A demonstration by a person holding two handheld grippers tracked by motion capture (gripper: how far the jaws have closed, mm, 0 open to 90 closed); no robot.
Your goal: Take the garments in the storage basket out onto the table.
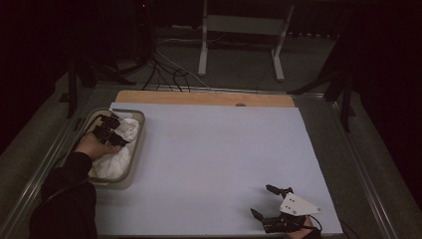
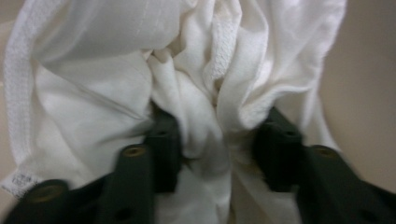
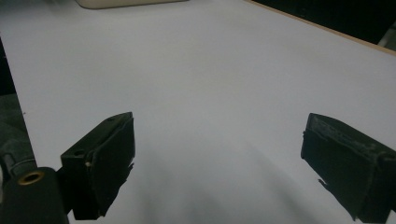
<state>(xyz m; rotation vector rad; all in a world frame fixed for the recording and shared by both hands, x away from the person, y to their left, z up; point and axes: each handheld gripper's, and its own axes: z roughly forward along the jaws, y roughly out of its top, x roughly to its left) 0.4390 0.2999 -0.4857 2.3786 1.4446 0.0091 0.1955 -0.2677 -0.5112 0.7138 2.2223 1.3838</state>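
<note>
1. Wide pale table (image 1: 214, 164), bare across its middle, with a wooden strip along the far edge; work confined to the near-left corner.
2. Shallow clear bin (image 1: 140, 130) at the table's left edge, holding a crumpled white cloth (image 1: 115, 158) that fills most of it.
3. In the left gripper view, white cloth (image 2: 140, 84) bunched into folds, ribbed hem at upper left, small label at lower left, 1 thick fold pinched between the 2 black jaws.
4. Left hand-held gripper (image 1: 110, 130) down inside the bin, clenched on that fold of cloth; pads pressing the fabric from both sides.
5. Right hand-held gripper (image 1: 271, 204) parked at the table's near-right edge, well apart from the bin; in the right gripper view (image 3: 219, 163), jaws spread wide, released, nothing but bare table between them.
6. Step in hand, by judgement: grasp just secured, cloth not yet lifted from the bin.
7. Next move likely calls for: raising straight up until the trailing folds clear the bin's wall, then carrying over to the bare middle of the table.
8. Likely need afterwards: right hand-held gripper brought in to catch a free edge or hem for spreading.
</note>
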